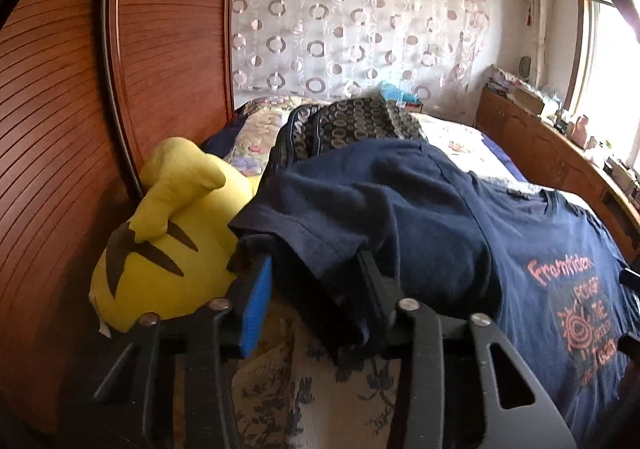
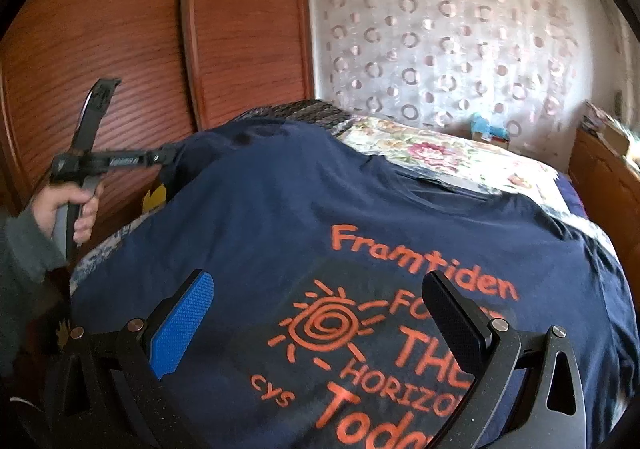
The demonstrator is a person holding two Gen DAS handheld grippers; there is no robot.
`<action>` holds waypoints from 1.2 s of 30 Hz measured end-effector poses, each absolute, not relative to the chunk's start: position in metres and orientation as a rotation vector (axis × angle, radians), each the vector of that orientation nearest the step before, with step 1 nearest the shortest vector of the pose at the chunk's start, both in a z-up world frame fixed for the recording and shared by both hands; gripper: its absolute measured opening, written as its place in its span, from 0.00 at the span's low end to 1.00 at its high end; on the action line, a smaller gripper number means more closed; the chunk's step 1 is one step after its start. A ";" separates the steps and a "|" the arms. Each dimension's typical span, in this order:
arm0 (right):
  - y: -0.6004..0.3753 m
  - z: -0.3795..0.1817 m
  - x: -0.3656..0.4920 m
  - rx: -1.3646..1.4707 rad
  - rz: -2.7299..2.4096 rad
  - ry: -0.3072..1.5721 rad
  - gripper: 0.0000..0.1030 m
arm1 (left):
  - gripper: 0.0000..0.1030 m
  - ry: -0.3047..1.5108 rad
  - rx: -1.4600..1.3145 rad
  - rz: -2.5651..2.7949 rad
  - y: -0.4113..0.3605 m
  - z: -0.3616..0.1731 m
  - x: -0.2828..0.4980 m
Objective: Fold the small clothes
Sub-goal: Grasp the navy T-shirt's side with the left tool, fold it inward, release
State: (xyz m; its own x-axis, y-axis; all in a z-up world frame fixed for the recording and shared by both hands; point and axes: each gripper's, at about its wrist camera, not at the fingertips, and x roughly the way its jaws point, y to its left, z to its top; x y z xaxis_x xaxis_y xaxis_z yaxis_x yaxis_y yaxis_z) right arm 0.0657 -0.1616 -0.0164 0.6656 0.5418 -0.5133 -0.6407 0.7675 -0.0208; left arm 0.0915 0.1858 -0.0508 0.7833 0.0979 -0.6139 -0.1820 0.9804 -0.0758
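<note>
A navy T-shirt [image 2: 304,201] with orange print lies front-up on the bed, and shows in the left wrist view [image 1: 500,209] too. My left gripper [image 1: 316,265] holds the shirt's left sleeve [image 1: 320,225], lifted above the bed; cloth drapes between its blue pad and black finger. The left gripper also shows in the right wrist view [image 2: 160,157] at the sleeve, held by a hand. My right gripper [image 2: 320,313] is open and empty, hovering over the printed chest.
A yellow plush toy [image 1: 160,241] lies at the bed's left edge by the wooden wardrobe doors [image 1: 60,129]. A patterned dark bag [image 1: 344,121] sits beyond the shirt. A floral bedspread [image 2: 440,157] covers the bed. A wooden cabinet [image 1: 540,145] runs along the right.
</note>
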 end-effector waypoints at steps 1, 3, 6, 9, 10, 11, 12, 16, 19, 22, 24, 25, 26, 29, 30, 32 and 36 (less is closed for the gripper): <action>-0.157 -0.016 0.068 -0.224 0.679 0.509 1.00 | 0.28 0.651 -0.132 0.149 0.186 -0.050 0.092; -0.150 -0.012 0.071 -0.243 0.693 0.504 1.00 | 0.18 0.658 -0.134 0.137 0.187 -0.051 0.093; -0.146 -0.010 0.071 -0.245 0.709 0.490 1.00 | 0.09 0.651 -0.126 0.123 0.183 -0.048 0.089; -0.149 -0.011 0.067 -0.231 0.723 0.481 1.00 | 0.09 0.636 -0.110 0.108 0.177 -0.042 0.080; -0.151 -0.013 0.066 -0.229 0.725 0.482 1.00 | 0.09 0.635 -0.105 0.103 0.176 -0.042 0.078; -0.153 -0.015 0.066 -0.228 0.726 0.486 1.00 | 0.07 0.636 -0.101 0.100 0.174 -0.043 0.077; -0.156 -0.017 0.066 -0.226 0.724 0.490 1.00 | 0.06 0.636 -0.095 0.096 0.172 -0.044 0.076; -0.156 -0.020 0.073 -0.214 0.714 0.508 1.00 | 0.05 0.590 -0.090 0.082 0.165 -0.033 0.075; -0.156 -0.019 0.077 -0.210 0.699 0.508 1.00 | 0.05 0.540 -0.082 0.049 0.156 -0.009 0.077; -0.162 -0.013 0.077 -0.198 0.683 0.494 1.00 | 0.05 0.502 -0.059 0.003 0.138 0.018 0.084; -0.170 -0.009 0.078 -0.183 0.673 0.483 1.00 | 0.05 0.488 -0.036 -0.030 0.123 0.031 0.091; -0.173 -0.007 0.079 -0.178 0.668 0.479 1.00 | 0.05 0.485 -0.023 -0.052 0.114 0.038 0.097; -0.177 -0.005 0.080 -0.170 0.657 0.474 1.00 | 0.05 0.485 -0.010 -0.070 0.105 0.042 0.101; -0.187 -0.002 0.080 -0.151 0.633 0.462 1.00 | 0.05 0.494 0.037 -0.134 0.074 0.051 0.116; -0.190 -0.001 0.078 -0.145 0.624 0.458 1.00 | 0.05 0.503 0.049 -0.155 0.063 0.051 0.120; -0.200 0.000 0.079 -0.131 0.608 0.455 1.00 | 0.05 0.524 0.060 -0.191 0.048 0.050 0.125; -0.214 -0.002 0.079 -0.111 0.579 0.457 1.00 | 0.10 0.578 0.081 -0.242 0.028 0.042 0.131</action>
